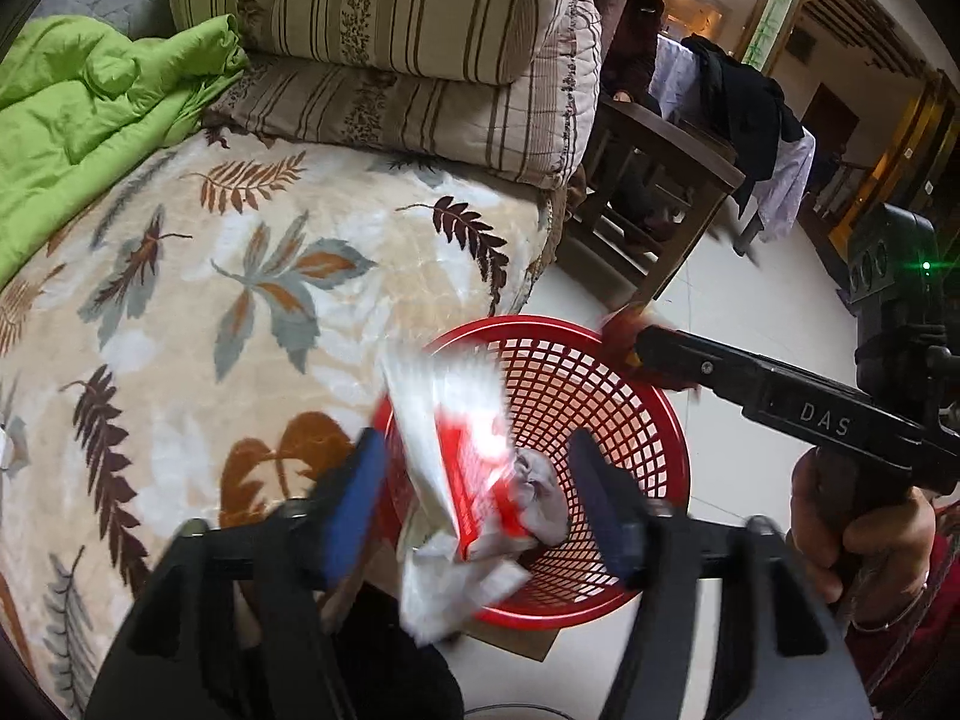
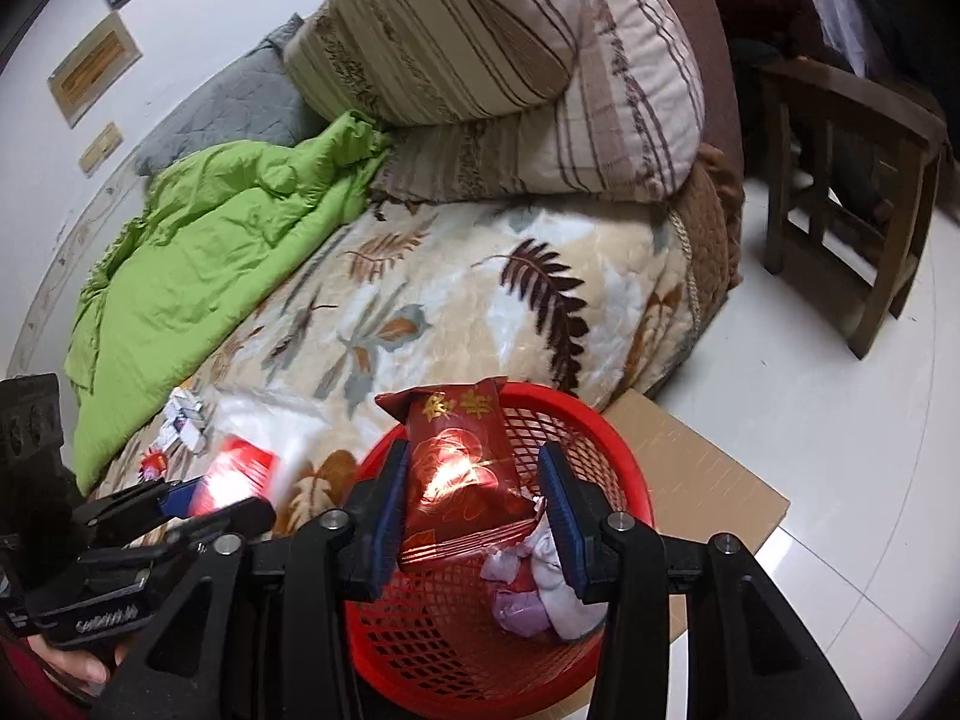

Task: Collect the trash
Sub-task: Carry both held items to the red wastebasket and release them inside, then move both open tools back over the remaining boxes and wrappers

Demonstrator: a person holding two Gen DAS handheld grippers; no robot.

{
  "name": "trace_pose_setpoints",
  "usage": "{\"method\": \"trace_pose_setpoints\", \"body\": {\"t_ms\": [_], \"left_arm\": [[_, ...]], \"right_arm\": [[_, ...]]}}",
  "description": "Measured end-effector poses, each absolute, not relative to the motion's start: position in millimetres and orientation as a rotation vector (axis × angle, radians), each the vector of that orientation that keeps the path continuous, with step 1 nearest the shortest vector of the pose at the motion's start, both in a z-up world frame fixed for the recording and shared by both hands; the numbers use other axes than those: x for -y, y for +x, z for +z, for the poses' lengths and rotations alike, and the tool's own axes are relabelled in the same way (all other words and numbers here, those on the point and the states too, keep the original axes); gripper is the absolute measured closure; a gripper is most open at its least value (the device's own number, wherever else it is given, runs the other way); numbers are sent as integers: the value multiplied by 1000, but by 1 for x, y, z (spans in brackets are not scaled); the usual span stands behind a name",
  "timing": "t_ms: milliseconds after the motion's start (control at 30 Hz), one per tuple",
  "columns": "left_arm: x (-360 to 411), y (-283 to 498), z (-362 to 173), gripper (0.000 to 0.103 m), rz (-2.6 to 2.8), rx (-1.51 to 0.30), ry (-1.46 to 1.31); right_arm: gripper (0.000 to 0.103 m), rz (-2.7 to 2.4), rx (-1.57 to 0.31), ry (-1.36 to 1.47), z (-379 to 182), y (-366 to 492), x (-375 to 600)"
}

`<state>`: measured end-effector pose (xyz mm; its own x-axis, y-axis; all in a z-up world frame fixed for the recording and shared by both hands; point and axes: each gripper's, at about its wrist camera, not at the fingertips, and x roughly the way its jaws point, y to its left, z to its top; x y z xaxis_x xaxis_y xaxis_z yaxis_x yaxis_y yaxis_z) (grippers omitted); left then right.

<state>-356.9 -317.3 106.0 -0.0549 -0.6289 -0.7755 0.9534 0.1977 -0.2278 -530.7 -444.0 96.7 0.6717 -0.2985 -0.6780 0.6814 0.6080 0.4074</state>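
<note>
1. My left gripper [image 1: 477,507]: fingers spread wide over the red basket [image 1: 660,420]. A white-and-red wrapper [image 1: 456,450] hangs between them, smeared by blur. There is a clear gap on one side, so I judge it loose, not pinched.
2. My right gripper [image 2: 474,510]: fingers at a middling spread. A shiny red packet [image 2: 462,468] stands between the pads, over the basket's near rim. It sits against one pad and just shy of the other, so I read it as let go rather than gripped.
3. Already in the basket: crumpled white and lilac tissue [image 2: 540,594] on the bottom.
4. The basket stands on a sheet of cardboard [image 2: 708,468] on the floor, hard against the bed's leaf-print blanket [image 2: 450,312].
5. Still to fetch: a small cluster of paper scraps [image 2: 186,420] on the blanket by the green quilt, and a tiny red-and-white bit just beside them. Task well along, I'd say, not finished.
6. Writing: "DAS" in raised letters on the right gripper's body, seen from the left wrist. Two gold characters on the red packet, which I can't read for sure. The wrapper's print is too blurred.
</note>
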Motion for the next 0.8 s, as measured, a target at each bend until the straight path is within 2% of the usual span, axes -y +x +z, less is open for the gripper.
{"method": "trace_pose_setpoints", "body": {"t_ms": [67,100,367,800], "left_arm": [[318,-354,106,36,-1370,-932,439],[317,-353,107,36,-1367,-935,439],[279,-325,125,36,-1249,-867,386],[152,-218,128,36,-947,-898,185]], "right_arm": [[42,-632,-590,714,96,-534,448],[42,-634,-579,717,97,-537,450],[42,-589,-534,687,111,-526,442],[42,-293,-640,527,119,-395,356]]}}
